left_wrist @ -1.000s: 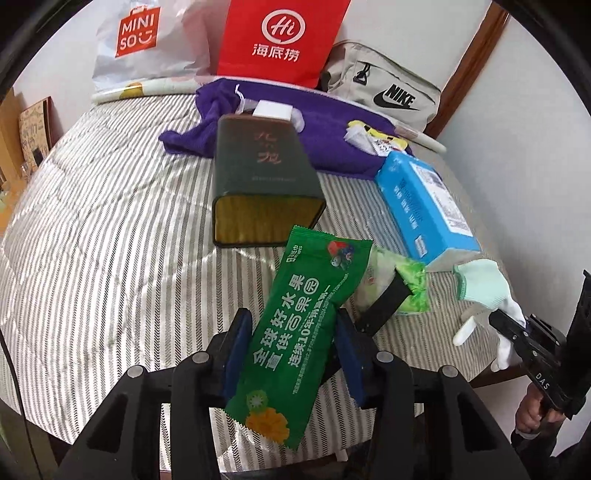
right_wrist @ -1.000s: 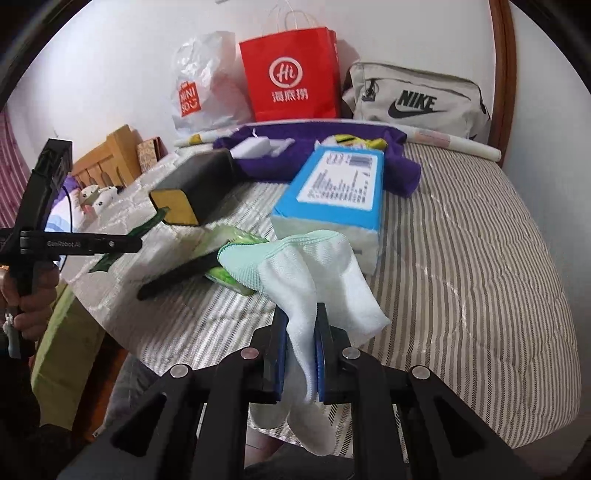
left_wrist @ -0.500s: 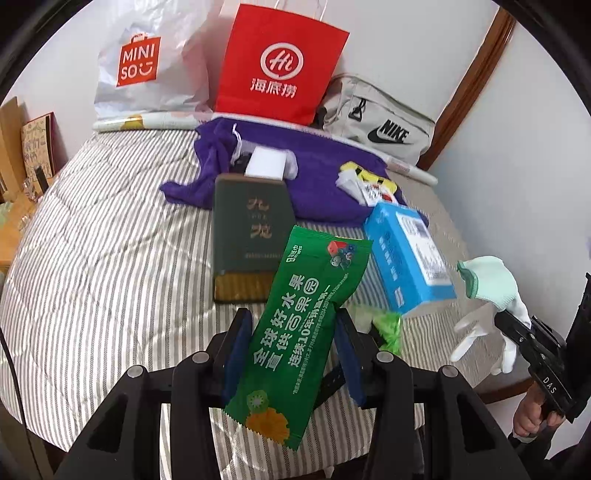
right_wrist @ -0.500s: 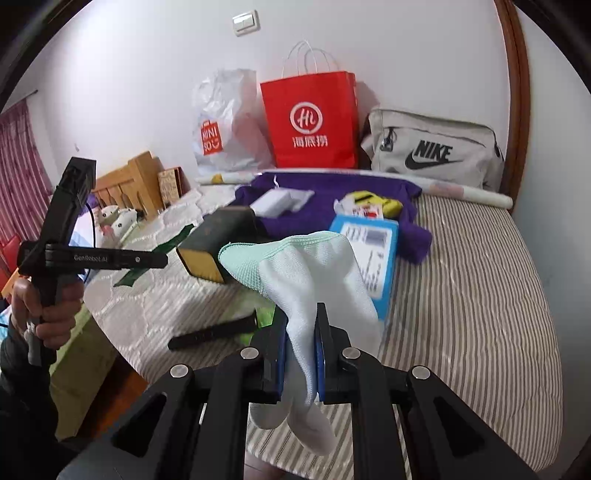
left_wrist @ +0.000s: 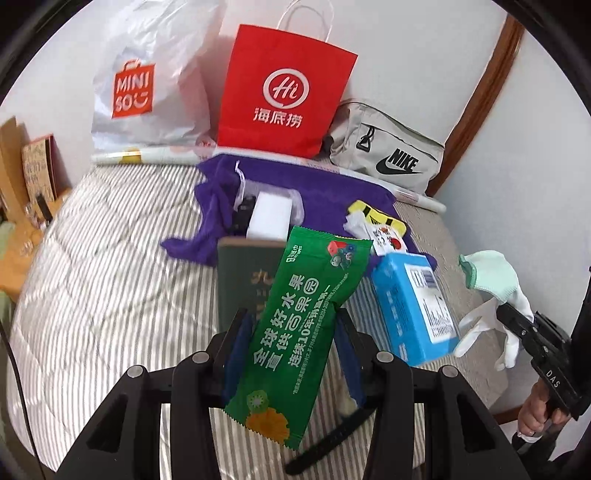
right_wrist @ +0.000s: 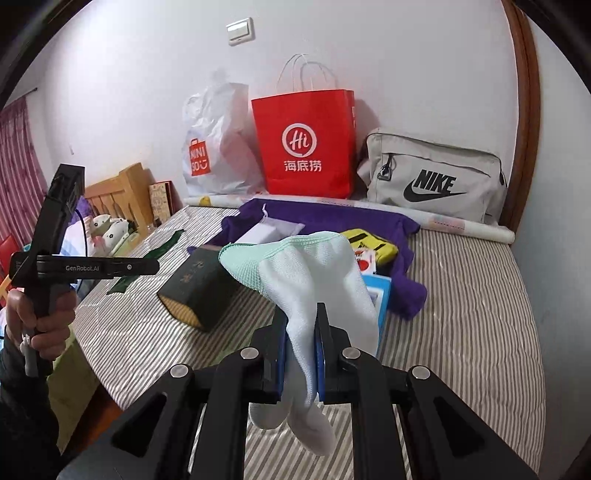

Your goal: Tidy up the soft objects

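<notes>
Left wrist view: the left gripper clamps a green foil snack packet mid-length, raised clear of the striped bed.

Right wrist view: the right gripper pinches a limp white-and-mint knit glove (cuff flopping forward), likewise lifted for sorting.

Along the wall we see a white MINISO plastic bag beside a red paper bag with white handles, and right of that a grey Nike bag; a rolled sheet lies along their feet; a light switch sits high on the wall; a wooden headboard stands to the left in the right wrist view, with a pink striped curtain beyond it; a brown curved bed frame rises at the right.
</notes>
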Demonstrator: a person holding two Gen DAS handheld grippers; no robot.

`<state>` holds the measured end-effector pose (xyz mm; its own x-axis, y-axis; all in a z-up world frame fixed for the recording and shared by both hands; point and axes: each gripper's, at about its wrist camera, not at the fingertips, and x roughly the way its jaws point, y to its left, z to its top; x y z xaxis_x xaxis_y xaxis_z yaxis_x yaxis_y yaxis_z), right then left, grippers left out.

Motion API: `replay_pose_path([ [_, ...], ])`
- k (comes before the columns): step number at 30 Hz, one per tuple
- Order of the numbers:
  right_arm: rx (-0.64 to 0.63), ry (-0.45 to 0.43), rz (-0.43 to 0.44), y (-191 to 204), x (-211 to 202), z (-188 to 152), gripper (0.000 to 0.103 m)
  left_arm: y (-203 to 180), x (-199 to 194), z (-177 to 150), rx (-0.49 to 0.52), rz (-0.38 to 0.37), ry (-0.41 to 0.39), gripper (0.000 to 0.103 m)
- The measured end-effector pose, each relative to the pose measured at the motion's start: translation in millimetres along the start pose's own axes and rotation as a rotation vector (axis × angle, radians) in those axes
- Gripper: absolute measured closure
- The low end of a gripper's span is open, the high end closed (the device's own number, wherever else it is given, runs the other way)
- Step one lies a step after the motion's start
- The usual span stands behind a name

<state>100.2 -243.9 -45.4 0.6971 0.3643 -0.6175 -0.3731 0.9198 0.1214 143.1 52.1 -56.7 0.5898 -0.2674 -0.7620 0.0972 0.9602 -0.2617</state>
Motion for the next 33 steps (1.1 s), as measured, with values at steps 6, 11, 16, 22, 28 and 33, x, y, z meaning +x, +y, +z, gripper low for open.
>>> replay_pose_path([
  [6, 0.027, 0.015, 0.0, -11, 22, 15, 0.09, -6, 12, 24, 0.024, 0.007, -0.01, 0.06],
  [11, 0.025, 0.016, 0.006, -16, 41, 33, 0.09, -7, 27, 41, 0.025, 0.005, -0.01, 0.06],
  [16, 0.002, -0.004, 0.0, -19, 60, 57, 0.09, -5, 45, 61, 0.027, 0.012, -0.004, 0.06],
  [22, -0.015, -0.023, -0.021, -26, 78, 79, 0.09, -2, 63, 85, 0.044, 0.029, -0.004, 0.06],
  [28, -0.002, -0.002, -0.043, -38, 103, 91, 0.09, 2, 87, 104, 0.046, 0.032, 0.015, 0.06],
  [33, 0.006, 0.02, -0.047, -46, 122, 94, 0.09, 6, 110, 115, 0.052, 0.028, 0.049, 0.06],
])
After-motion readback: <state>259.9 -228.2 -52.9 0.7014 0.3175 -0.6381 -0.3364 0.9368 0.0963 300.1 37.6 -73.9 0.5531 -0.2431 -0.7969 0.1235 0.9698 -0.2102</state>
